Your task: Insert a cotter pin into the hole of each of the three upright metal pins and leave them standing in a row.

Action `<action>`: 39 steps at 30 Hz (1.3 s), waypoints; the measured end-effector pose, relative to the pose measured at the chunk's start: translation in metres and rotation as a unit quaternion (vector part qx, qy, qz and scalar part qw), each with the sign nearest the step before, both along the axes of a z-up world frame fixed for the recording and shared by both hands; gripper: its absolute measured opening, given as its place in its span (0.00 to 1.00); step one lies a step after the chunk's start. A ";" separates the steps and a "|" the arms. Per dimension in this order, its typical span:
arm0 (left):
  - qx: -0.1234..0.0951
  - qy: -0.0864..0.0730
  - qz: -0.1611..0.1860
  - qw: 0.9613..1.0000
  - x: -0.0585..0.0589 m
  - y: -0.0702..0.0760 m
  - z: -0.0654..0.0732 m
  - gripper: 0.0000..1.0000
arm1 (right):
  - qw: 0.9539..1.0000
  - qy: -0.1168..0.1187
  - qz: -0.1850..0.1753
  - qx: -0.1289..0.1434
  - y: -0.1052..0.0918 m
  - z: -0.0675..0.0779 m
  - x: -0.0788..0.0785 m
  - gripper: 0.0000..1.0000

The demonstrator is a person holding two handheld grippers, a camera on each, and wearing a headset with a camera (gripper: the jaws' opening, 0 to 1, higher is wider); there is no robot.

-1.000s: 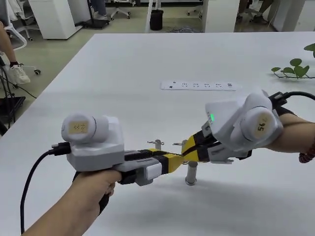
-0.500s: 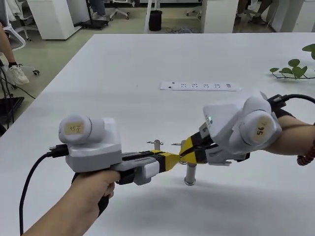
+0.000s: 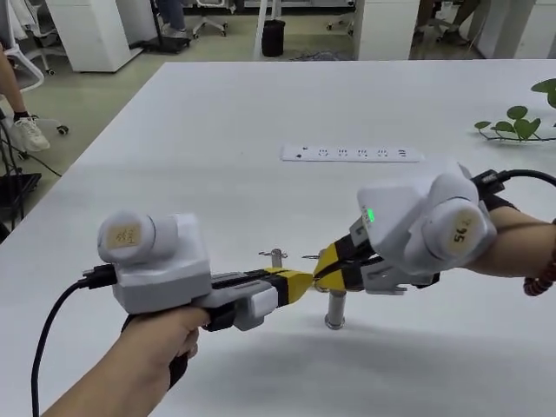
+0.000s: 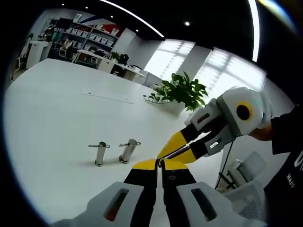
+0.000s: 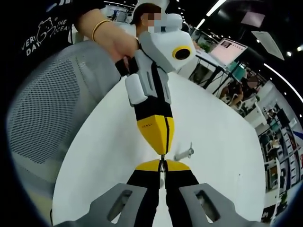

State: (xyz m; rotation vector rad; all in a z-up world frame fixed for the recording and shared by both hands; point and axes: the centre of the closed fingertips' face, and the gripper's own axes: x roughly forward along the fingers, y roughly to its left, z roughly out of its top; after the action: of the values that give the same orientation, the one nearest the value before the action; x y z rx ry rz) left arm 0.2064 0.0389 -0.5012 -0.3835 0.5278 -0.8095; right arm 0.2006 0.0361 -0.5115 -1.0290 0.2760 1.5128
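Both grippers meet tip to tip just above the white worktop (image 3: 261,156). The left gripper (image 3: 302,279) comes in from the person's left and the right gripper (image 3: 320,268) from the other side. In the right gripper view a thin sliver of metal, which I take for the cotter pin (image 5: 162,160), runs from between that gripper's own jaws up to the yellow tips facing it. Both pairs of jaws are closed, and each seems to pinch one end of that sliver (it is too small to be sure of either grip).

In the left gripper view two upright metal pins (image 4: 99,153) (image 4: 129,151) stand side by side beyond the tips. Each carries a crosspiece through its head, apparently a cotter already fitted. The third metal pin (image 3: 334,306) stands upright just under the right gripper in the head view, with its head hidden.

The step in hand looks like a re-grip or hand-over of the last cotter pin. Next, one gripper needs to let go. The other must then line the legs up with the third pin's hole and push them through level, without knocking the pin out of the row.
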 end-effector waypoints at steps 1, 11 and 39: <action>0.001 -0.002 -0.001 1.000 0.000 0.000 0.000 0.00 | 1.000 0.006 -0.003 0.001 0.000 0.000 0.000 0.00; 0.015 -0.036 -0.012 0.999 0.004 0.001 0.002 0.00 | 0.996 0.068 -0.048 0.033 -0.003 0.000 0.001 0.00; 0.014 -0.089 -0.061 0.994 -0.013 0.000 0.002 0.00 | 0.897 0.375 -0.168 0.161 -0.010 -0.002 -0.021 0.17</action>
State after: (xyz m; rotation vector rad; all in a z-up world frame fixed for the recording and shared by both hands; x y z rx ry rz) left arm 0.1937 0.0393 -0.4995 -0.2516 0.3978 -0.9435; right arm 0.1800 0.0265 -0.5137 -0.0824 0.6777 1.5082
